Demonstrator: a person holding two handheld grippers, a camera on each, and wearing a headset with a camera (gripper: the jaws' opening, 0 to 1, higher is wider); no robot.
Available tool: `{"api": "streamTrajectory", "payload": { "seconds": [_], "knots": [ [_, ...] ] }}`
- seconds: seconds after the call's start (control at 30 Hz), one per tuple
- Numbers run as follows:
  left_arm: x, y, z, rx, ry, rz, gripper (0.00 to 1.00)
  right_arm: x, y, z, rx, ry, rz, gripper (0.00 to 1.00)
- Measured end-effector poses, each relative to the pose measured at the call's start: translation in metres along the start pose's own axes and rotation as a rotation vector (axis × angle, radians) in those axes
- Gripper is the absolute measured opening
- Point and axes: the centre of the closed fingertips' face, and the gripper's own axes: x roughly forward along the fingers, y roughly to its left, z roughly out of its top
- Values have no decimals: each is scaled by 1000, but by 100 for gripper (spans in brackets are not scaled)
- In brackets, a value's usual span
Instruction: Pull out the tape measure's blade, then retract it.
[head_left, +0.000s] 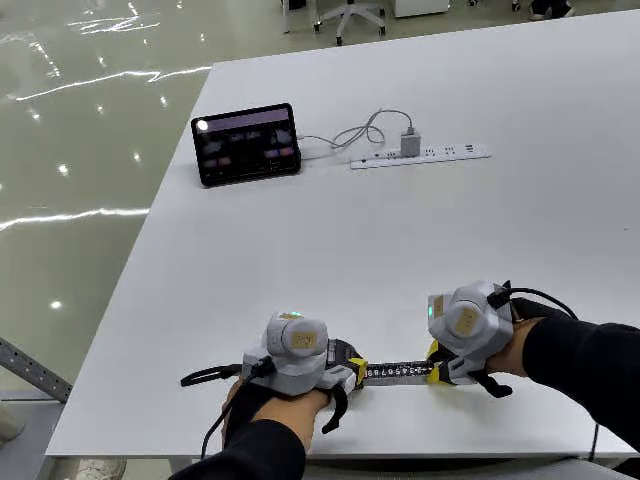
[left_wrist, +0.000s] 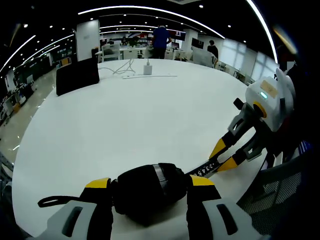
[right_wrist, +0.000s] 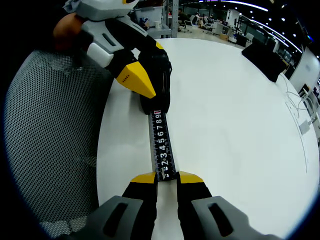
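Note:
A black tape measure case (left_wrist: 150, 192) lies at the near edge of the white table (head_left: 400, 220), and my left gripper (left_wrist: 150, 184) is shut on it. The case (right_wrist: 156, 75) also appears at the top of the right gripper view, between the left gripper's yellow-tipped jaws. A short stretch of dark numbered blade (right_wrist: 161, 145) runs out of the case to my right gripper (right_wrist: 166, 177), which is shut on the blade's end. In the head view the blade (head_left: 398, 371) spans the gap between the left gripper (head_left: 352, 372) and the right gripper (head_left: 434, 374).
A black tablet (head_left: 246, 143) stands at the far left of the table. Beside it lies a white power strip (head_left: 420, 155) with a charger and cable. A mesh chair seat (right_wrist: 50, 140) sits just below the table's near edge.

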Motion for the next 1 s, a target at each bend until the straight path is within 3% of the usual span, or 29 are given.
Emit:
{"api": "streamTrajectory", "payload": {
  "seconds": [1.0],
  "knots": [
    [1,0,-1,13,-1,-2,55,4,4,8,-8,-4,2,10]
  ]
}}
